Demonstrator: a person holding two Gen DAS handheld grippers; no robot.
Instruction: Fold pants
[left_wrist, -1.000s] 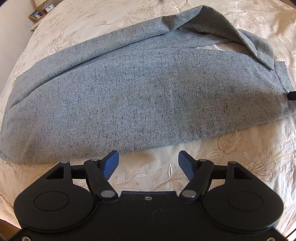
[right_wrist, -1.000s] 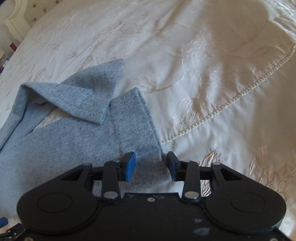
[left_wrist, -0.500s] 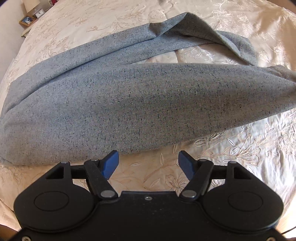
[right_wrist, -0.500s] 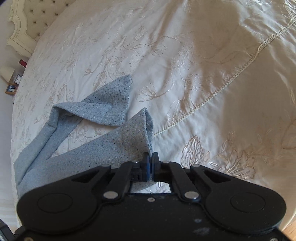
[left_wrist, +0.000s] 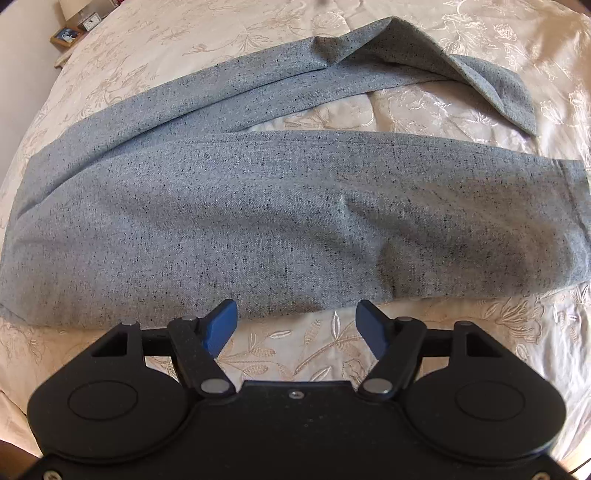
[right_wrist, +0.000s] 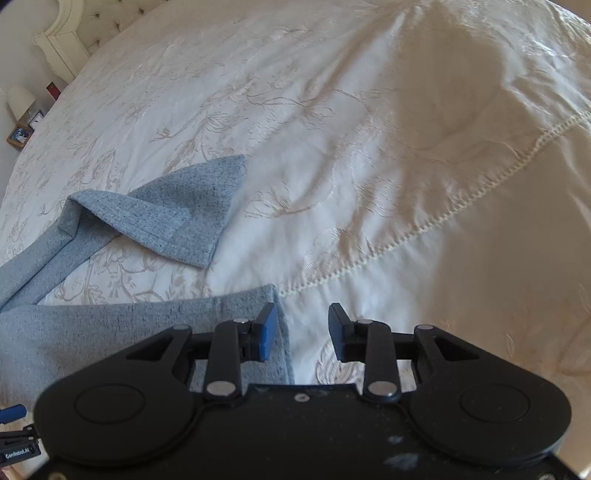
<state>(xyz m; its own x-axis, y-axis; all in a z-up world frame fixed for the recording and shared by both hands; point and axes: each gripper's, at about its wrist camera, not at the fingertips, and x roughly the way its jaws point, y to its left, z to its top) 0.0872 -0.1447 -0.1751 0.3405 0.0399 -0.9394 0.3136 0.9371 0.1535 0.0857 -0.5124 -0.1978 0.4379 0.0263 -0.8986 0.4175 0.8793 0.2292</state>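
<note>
Your right gripper (right_wrist: 302, 329) has just been opening its jaws and now stands with them well apart and nothing between them, the hem of the speckled grey-blue woven pants (right_wrist: 110, 332) lying flat just under and beside its left blue pad, while it tilts steeply down at the cream embroidered bedspread (right_wrist: 369, 147). Your left gripper (left_wrist: 296, 325) also points steeply down with its jaws spread wide and holding nothing. The pants (left_wrist: 258, 229) lie stretched crosswise just beyond its fingertips, with bare bedspread (left_wrist: 295, 347) between the pads.
</note>
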